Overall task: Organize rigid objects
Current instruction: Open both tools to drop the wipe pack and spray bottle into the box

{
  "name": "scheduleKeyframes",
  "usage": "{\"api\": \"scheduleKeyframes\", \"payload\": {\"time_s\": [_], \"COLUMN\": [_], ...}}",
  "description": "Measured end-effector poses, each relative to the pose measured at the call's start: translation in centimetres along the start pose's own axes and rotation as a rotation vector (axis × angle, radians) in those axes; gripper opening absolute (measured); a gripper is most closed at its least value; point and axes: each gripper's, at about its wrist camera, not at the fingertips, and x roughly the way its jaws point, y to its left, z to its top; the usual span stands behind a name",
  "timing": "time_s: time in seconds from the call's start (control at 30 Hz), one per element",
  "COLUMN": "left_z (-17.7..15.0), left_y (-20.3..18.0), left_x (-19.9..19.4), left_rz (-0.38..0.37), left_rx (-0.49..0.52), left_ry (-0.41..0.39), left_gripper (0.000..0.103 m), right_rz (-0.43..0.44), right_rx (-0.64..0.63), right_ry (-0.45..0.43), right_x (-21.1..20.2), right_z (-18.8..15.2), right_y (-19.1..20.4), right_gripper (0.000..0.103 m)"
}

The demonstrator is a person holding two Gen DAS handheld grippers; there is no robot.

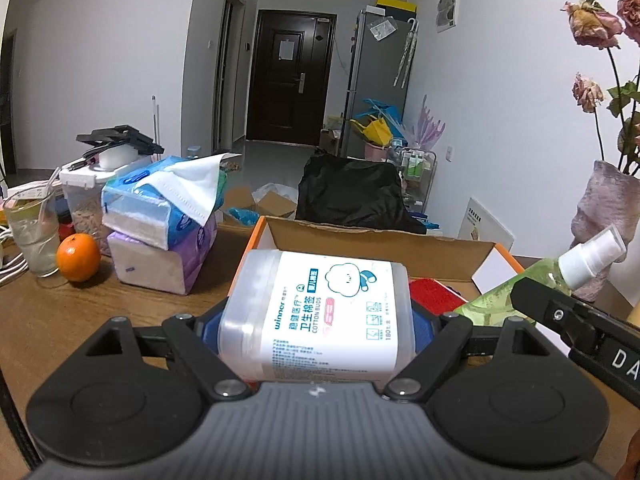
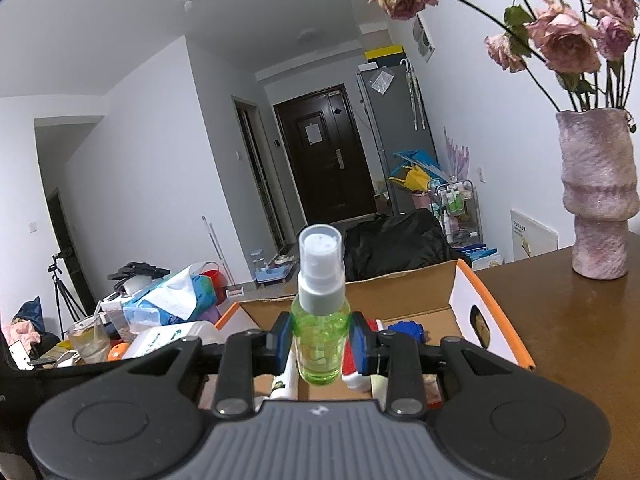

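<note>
1. Tongs of the left hand [image 1: 316, 320] stand wide and are clamped on a cotton-bud box [image 1: 320, 316], a clear plastic tub with a white label; the blue pads press on its two short sides and it lies flat between them.
2. That tub hangs above the near edge of the cardboard box [image 1: 372, 240], which has orange rims and sits on the wooden counter [image 1: 80, 320].
3. Right-hand tongs [image 2: 320, 340] are drawn narrow and pinch a green spray bottle [image 2: 320, 344], upright, with a white nozzle and clear cap on top.
4. The bottle is held over the near part of the same cardboard box; inside it lie a red thing [image 2: 352, 356] and a blue thing [image 2: 408, 330], too hidden to name.
5. In the left wrist view the bottle and the right tongs show at the right edge, just beside the tub.
6. Toward the counter's left side stand stacked tissue packs [image 1: 160, 224], an orange [image 1: 78, 257] and a glass with a straw [image 1: 32, 232].
7. A pink vase of dried roses [image 2: 596, 200] stands at the counter's far right edge, well apart from the box.
</note>
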Motion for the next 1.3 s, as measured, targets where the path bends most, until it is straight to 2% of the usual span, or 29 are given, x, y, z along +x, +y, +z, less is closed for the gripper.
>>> {"api": "scheduleKeyframes", "payload": {"time_s": [0.57,0.73,0.83,0.87,0.93,0.97,1.03,1.1,1.17,1.3], "left_z": [1.5,1.6,1.6,1.7,1.8,1.8,1.8,1.9,2.0,2.1], "left_y": [-0.4,-0.1,0.1,0.2,0.2,0.2,0.2,0.3,0.3,0.5], "left_x": [5.1,5.8,5.6,5.4,5.1,4.9,4.7,4.7,4.6,4.1], "left_rz": [0.040,0.008,0.011,0.014,0.016,0.015,0.019,0.019,0.025,0.025], "left_rx": [0.052,0.060,0.062,0.060,0.059,0.059,0.060,0.052,0.046,0.033], "left_ry": [0.005,0.033,0.025,0.020,0.007,0.003,0.000,-0.001,-0.002,-0.008], "left_gripper": [0.085,0.085,0.094,0.101,0.103,0.103,0.103,0.103,0.103,0.103], "right_rz": [-0.015,-0.033,-0.059,-0.064,-0.085,-0.091,-0.104,-0.121,-0.127,-0.135], "right_rx": [0.002,0.005,0.024,0.027,0.022,0.021,0.025,0.014,0.005,-0.013], "right_ry": [0.044,0.083,0.106,0.100,0.089,0.086,0.064,0.036,0.005,-0.024], "right_x": [5.7,6.7,6.8,6.7,6.3,6.0,5.5,4.9,4.3,3.4], "right_z": [1.8,2.3,2.4,2.5,2.8,3.0,3.2,3.4,3.6,3.8], "right_y": [-0.2,-0.4,-1.0,-1.1,-1.3,-1.4,-1.8,-1.9,-2.0,-1.9], "right_gripper": [0.030,0.030,0.030,0.033,0.037,0.043,0.060,0.087,0.102,0.103]}}
